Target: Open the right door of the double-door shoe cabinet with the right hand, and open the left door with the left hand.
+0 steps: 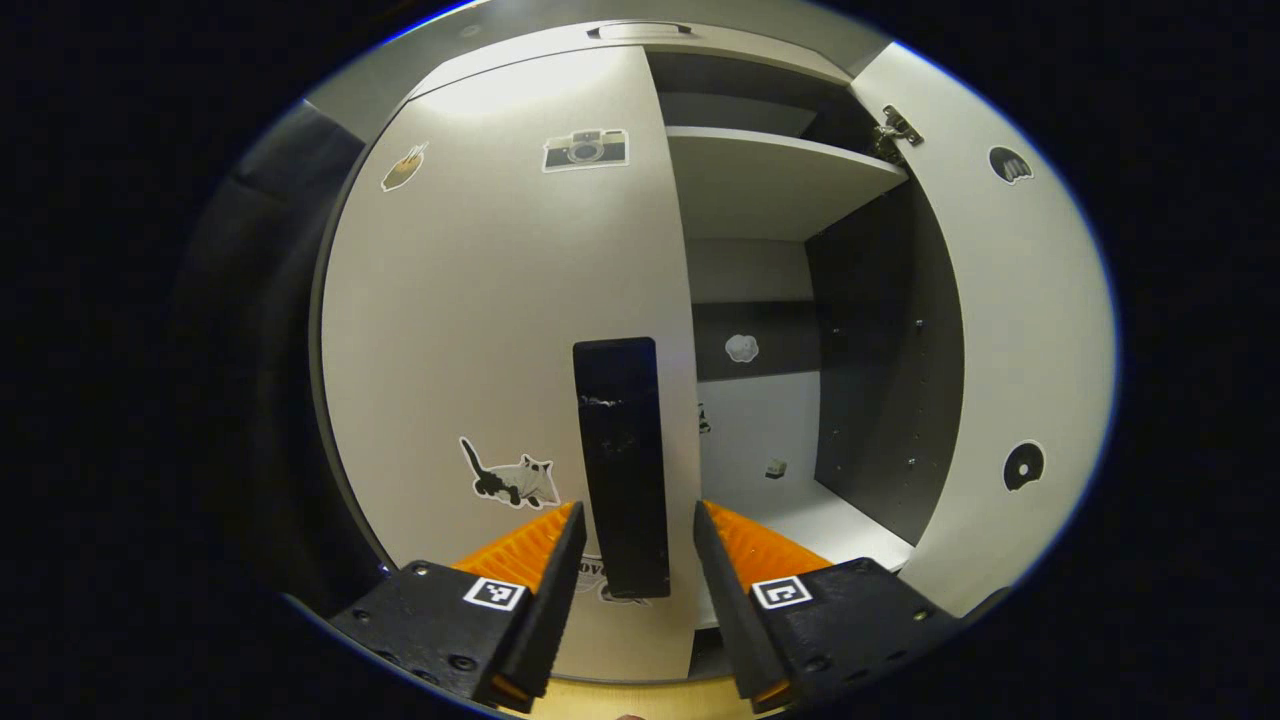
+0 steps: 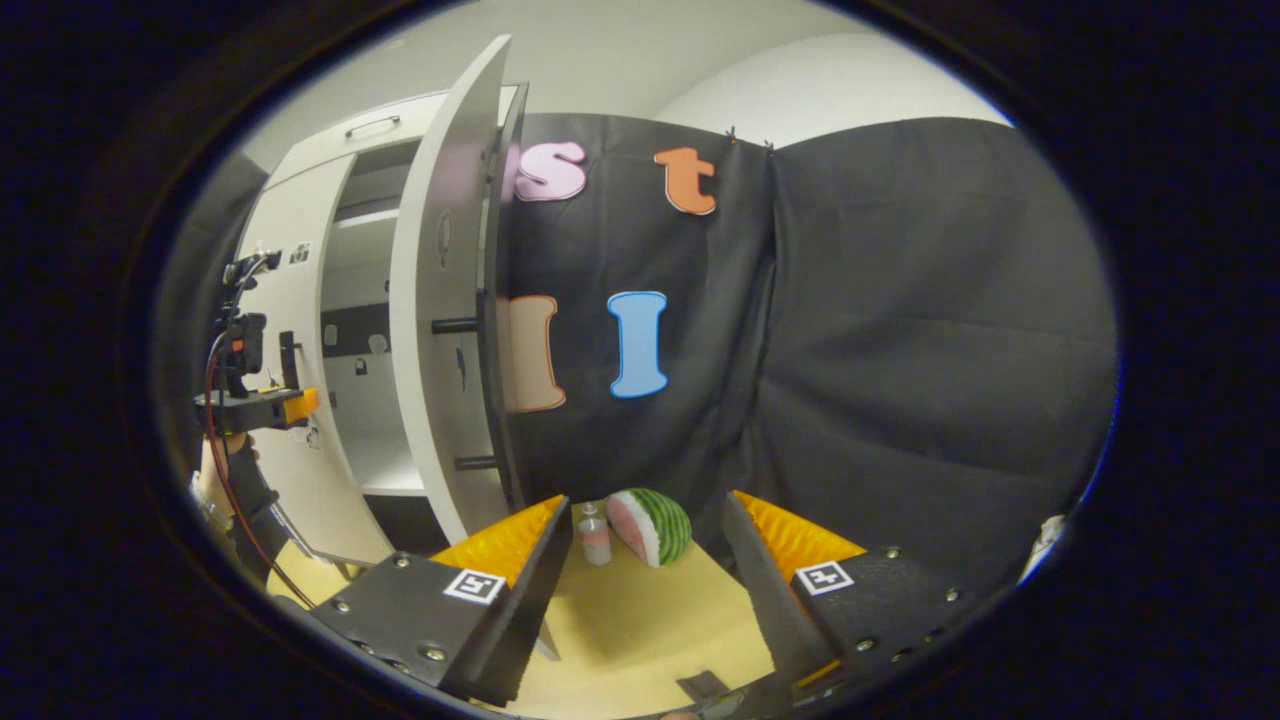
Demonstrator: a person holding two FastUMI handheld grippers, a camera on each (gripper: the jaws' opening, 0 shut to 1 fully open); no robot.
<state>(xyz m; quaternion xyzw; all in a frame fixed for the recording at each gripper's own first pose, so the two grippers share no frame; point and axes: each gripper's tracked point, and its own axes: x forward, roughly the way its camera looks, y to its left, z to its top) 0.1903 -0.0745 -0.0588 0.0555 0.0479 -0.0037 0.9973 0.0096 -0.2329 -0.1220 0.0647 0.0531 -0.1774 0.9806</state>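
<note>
Shoe cabinet (image 1: pixel 500 300), a pale grey double-door unit, takes up the centre of the left gripper view. Its left door (image 1: pixel 500 330) is shut and carries a long black vertical bar handle (image 1: pixel 620 460) near its right edge, a camera sticker (image 1: pixel 585 149) at the top and a black-and-white cat sticker (image 1: pixel 510 480) at lower left. The right door (image 1: pixel 1010 340) stands swung wide at the right of the frame, with a metal hinge (image 1: pixel 895 130) at its top and two dark round stickers on its inner face. Between the doors the inside shows a pale shelf (image 1: pixel 770 180) above and a dark side panel (image 1: pixel 870 360). The left gripper (image 1: pixel 630 520) sits at the bottom centre, its jaws spread apart with the handle's lower end between them; whether either finger touches it I cannot tell.

In the right gripper view the cabinet stands at the upper left, the open right door seen edge-on, its handle's two dark posts sticking out toward the black cloth wall (image 2: pixel 900 350). The left gripper appears small at the far left, close to the shut left door, held by a hand (image 2: pixel 215 470). The right gripper (image 2: pixel 645 515) sits at the bottom centre, jaws wide apart and holding nothing, over a light wooden floor (image 2: pixel 650 620). Beyond its fingers lie a watermelon-slice toy (image 2: pixel 655 525) and a small pink bottle (image 2: pixel 594 535) just left of it.
</note>
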